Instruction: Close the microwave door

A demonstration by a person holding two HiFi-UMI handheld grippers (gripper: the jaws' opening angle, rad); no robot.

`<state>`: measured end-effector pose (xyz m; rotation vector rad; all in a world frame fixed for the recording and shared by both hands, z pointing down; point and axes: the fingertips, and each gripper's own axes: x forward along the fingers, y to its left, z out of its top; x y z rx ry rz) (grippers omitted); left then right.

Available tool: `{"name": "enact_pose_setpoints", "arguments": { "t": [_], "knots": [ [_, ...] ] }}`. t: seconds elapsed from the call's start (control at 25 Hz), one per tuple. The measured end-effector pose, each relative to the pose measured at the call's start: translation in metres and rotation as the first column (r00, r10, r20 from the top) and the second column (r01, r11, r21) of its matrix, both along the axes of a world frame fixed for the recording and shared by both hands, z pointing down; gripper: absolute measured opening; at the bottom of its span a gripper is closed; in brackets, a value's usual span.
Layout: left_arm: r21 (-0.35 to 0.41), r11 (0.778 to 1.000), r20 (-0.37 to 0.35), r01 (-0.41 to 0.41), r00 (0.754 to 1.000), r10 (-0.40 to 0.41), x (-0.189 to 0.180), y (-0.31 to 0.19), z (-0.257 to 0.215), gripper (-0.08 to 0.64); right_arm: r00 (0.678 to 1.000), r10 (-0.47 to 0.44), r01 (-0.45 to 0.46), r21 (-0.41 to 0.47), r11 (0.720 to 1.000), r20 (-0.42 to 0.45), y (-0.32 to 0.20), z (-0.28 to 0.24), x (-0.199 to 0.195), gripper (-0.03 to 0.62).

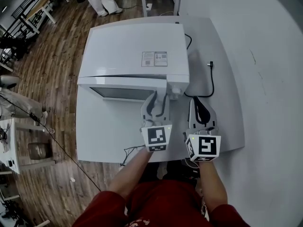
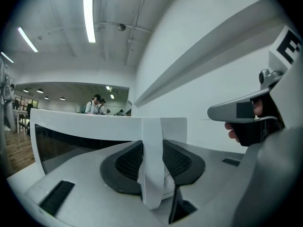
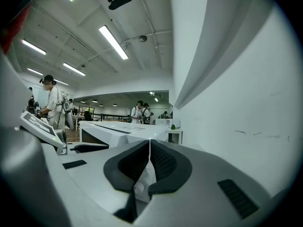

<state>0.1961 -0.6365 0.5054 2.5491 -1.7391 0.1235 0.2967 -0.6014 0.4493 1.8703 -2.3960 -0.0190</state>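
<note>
The microwave door [image 1: 124,92] is found on the front of the white microwave [image 1: 132,46], which is set on the white table [image 1: 109,136]. The door's long axis is laid left to right across the head view, and its dark window is turned toward the person. Its hinge side is placed at the left and its free vertical edge at the right. That free edge is taken between the jaws of the left claw [image 1: 158,101], and in the left gripper view the pads are seen pressed against either side of it, clenched on the door. The right claw [image 1: 201,109] is held just right of the microwave, above the table, with its jaws brought together on nothing. A black cord [image 1: 211,82] is laid on the table beyond it.
</note>
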Motion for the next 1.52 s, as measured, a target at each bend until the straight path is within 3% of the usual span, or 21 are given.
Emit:
{"name": "enact_pose_setpoints", "arguments": {
  "t": [0.88, 1.24, 1.52],
  "knots": [
    [0.003, 1.0, 0.005, 0.01, 1.0, -0.01, 0.004, -0.022, 0.0, 0.149, 1.0, -0.021, 0.021, -0.004, 1.0, -0.001, -0.021, 0.001, -0.003, 0.029],
    [0.017, 1.0, 0.047, 0.003, 0.999, -0.004, 0.001, -0.011, -0.006, 0.149, 1.0, -0.029, 0.029, 0.009, 1.0, 0.001, -0.015, -0.007, -0.007, 0.029],
    [0.022, 0.998, -0.009, 0.061, 0.998, -0.061, -0.029, 0.01, -0.03, 0.149, 0.998, -0.051, 0.05, 0.038, 0.998, 0.023, -0.005, -0.028, -0.017, 0.029]
  ]
}}
